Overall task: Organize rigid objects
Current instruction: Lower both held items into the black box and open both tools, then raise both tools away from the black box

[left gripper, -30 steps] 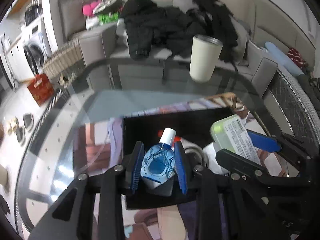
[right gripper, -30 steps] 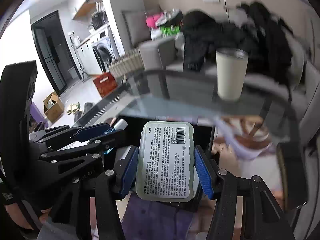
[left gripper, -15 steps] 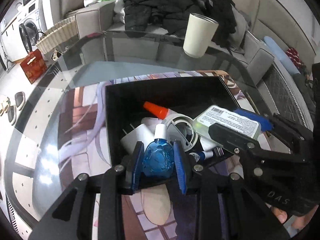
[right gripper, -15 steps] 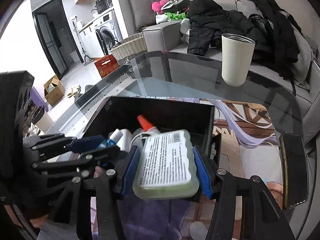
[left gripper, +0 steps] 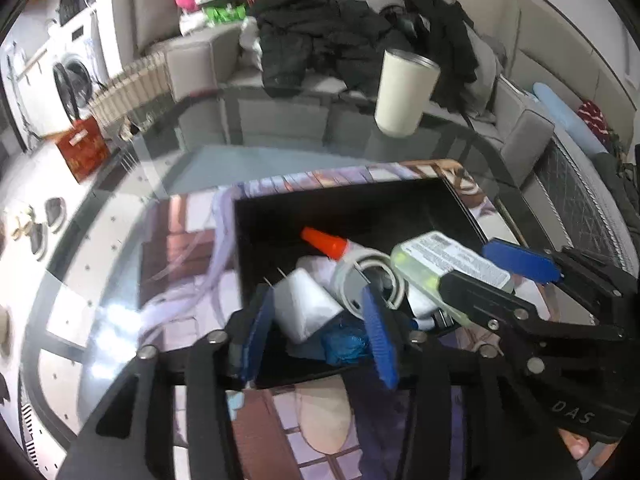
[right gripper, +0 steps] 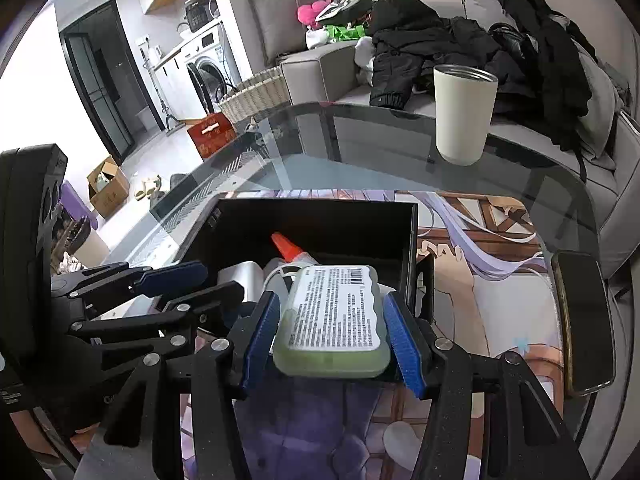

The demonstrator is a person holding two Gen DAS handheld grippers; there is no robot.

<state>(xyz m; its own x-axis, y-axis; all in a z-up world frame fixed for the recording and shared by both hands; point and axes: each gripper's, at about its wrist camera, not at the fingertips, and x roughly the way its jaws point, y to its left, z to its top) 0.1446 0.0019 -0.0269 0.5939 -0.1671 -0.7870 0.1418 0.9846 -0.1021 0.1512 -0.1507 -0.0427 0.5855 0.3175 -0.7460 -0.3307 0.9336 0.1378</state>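
The flat pale-green plastic case with a white printed label (right gripper: 332, 316) lies label-up between the blue pads of the right gripper (right gripper: 330, 332), its long axis running away from the camera toward the far wall of the black rectangular box (right gripper: 320, 212), the barcode end farthest out. The pads press on its two long sides, so the right gripper is clamped on it, holding it over the near edge of the box, with its far end above the things inside. In the left wrist view the same case (left gripper: 448, 260) shows at the right, tilted, its long axis slanting from upper left to lower right.

The small translucent blue bottle (left gripper: 346, 342) lies in the near part of the box (left gripper: 340, 208), low between the spread pads of the left gripper (left gripper: 320, 320), nearer the right-hand pad; its pointing is hard to read through the blur. The left jaws have just been opening and stand apart, not pressing on the bottle. A white block (left gripper: 304, 308), a white tape ring (left gripper: 368, 280) and an orange-capped glue bottle (left gripper: 324, 240) lie just beyond it.

A second ago the blue bottle was pinched upright between those pads with its white cap pointing away; now it rests loose in the box. The green case was then held steeper, label facing the camera, and now lies flatter.
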